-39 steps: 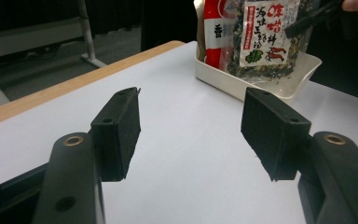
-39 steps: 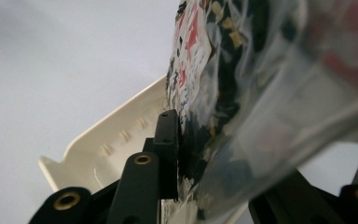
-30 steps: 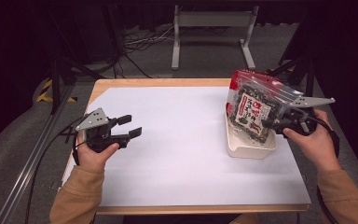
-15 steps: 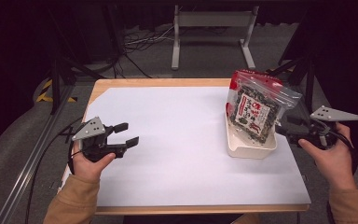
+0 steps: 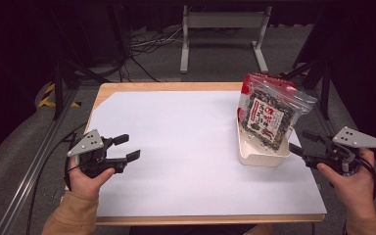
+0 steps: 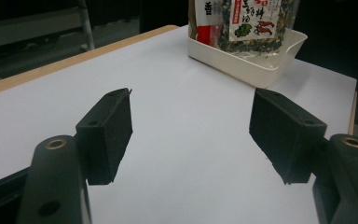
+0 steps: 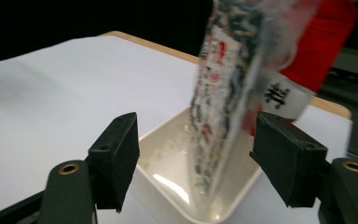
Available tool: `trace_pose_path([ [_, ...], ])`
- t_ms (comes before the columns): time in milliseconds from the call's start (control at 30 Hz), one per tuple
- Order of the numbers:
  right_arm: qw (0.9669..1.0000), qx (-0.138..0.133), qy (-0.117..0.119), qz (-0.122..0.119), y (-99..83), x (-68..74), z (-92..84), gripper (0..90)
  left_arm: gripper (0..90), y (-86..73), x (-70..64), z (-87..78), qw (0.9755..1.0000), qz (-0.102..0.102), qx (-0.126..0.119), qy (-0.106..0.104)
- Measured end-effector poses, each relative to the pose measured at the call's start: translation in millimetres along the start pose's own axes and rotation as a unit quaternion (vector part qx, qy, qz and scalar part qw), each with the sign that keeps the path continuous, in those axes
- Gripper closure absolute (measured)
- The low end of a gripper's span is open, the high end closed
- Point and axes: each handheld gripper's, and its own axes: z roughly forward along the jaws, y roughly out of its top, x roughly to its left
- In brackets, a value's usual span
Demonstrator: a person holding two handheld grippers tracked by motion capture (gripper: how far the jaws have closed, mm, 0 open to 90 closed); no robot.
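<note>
Two grippers sit at opposite sides of the white-covered table [image 5: 186, 161]. Right gripper [image 5: 306, 144] hovers at about 4 o'clock of the sheet, just off the cream tray [image 5: 262, 156] – its jaws stand wide apart with nothing pressed between them, and they have just been opening. In the right gripper view the tray's corner and the snack bag [image 7: 233, 102] lie just beyond the pads, untouched. That snack bag [image 5: 270, 113], clear plastic with a red top and a printed label, stands upright and slightly tilted inside the tray at roughly 2 o'clock of the table.

Left gripper [image 5: 127, 147] is held at about 8 o'clock, well apart from the tray, pointing across the sheet – its jaws too are spread and empty, having just opened a little further. The left gripper view shows bare white surface between its pads, with tray [image 6: 242, 63] and bag [image 6: 242, 21] far ahead.
</note>
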Motion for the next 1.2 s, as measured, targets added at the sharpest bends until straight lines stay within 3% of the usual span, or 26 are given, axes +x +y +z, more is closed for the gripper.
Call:
trace_pose_path([
  [67,0.9997,-0.008,0.024,-0.006,-2.8,6.7,2.9,30.9,30.1,-1.2,-0.4,-0.5,1.0,-0.001,-0.003,-0.001],
  [200,0.9987,-0.021,0.046,-0.011,-8.7,15.6,11.6,30.1,29.9,-3.1,-1.4,0.0,1.0,0.0,0.0,-0.004],
  [633,0.9966,-0.045,0.068,-0.013,-32.1,37.1,39.3,27.7,29.4,-10.1,-3.5,-1.4,1.0,0.001,-0.005,-0.008],
  [1033,0.9968,-0.017,0.077,-0.013,-52.3,47.5,66.3,26.9,29.1,-16.5,-4.3,1.4,0.9998,0.014,0.0,-0.01],
  [1200,0.9966,-0.011,0.08,-0.015,-54.1,49.6,69.8,26.0,29.1,-17.7,-3.8,1.6,0.9998,0.007,-0.004,-0.016],
])
